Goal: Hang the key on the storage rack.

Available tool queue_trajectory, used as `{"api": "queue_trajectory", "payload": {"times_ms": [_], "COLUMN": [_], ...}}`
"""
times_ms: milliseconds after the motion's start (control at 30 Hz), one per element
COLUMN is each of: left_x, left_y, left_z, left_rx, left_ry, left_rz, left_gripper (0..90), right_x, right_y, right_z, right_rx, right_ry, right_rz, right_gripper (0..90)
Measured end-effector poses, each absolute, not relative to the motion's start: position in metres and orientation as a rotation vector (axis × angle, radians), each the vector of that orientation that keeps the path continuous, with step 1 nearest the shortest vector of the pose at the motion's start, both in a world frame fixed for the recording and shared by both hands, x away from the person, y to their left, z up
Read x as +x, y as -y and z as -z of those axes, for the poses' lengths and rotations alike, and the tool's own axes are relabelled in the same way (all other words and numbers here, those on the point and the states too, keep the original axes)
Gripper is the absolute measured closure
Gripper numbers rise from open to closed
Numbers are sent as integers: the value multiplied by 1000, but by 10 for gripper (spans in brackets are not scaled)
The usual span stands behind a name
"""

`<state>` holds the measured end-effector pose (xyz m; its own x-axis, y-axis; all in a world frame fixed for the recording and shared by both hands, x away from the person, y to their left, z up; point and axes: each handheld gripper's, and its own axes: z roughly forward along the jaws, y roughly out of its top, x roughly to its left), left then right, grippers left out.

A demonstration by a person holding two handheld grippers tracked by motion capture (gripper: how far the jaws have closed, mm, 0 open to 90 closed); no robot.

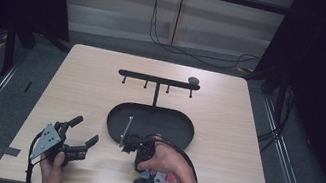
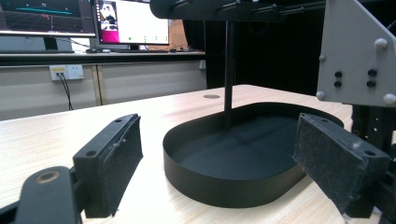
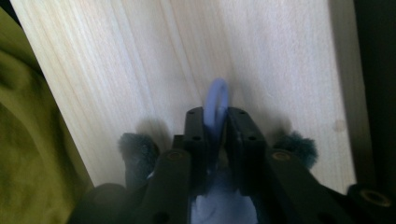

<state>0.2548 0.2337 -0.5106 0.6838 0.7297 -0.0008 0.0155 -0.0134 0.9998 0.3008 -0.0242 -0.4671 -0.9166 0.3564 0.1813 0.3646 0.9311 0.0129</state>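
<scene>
The wooden table (image 1: 224,133) carries everything, and the biggest piece on it is the black oval tray (image 1: 119,114), from whose far side a thin post rises to a hook bar (image 1: 153,78) with four short pegs; that rack probably waits for something with a loop to be hung on it. At the near edge the right gripper (image 1: 155,179) points down at the tabletop under the person's right hand (image 1: 164,159), with some small pale and pink items (image 1: 163,179) beneath it, too blurred to name from above. The right gripper view settles what the high view cannot: its jaws are clamped on a pale blue ring (image 3: 217,105), whose top loop stands clear above the pads just over the wood, likely held there so the loop stays free to slip over a peg. The left gripper (image 1: 79,135) rests near the table's left front corner, jaws spread wide and holding nothing; its own view, low and level, looks between the two pads (image 2: 122,158) at the tray's wall and post, seemingly parked while the right works.
</scene>
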Motion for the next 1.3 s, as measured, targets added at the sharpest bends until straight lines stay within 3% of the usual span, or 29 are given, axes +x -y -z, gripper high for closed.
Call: {"api": "queue_trajectory", "payload": {"times_ms": [400, 767, 1300], "left_x": [255, 255, 255], "left_y": [-234, -234, -234], "left_z": [511, 511, 511], "left_rx": [1493, 1493, 1493], "left_ry": [-648, -648, -648], "left_rz": [-633, -633, -633], "left_gripper": [153, 153, 153], "right_x": [299, 292, 305], "right_y": [26, 32, 58], "right_z": [463, 424, 366], "right_rx": [-458, -296, -379], "right_ry": [2832, 2881, 2932], "right_rz": [28, 169, 344], "right_gripper": [873, 874, 875]}}
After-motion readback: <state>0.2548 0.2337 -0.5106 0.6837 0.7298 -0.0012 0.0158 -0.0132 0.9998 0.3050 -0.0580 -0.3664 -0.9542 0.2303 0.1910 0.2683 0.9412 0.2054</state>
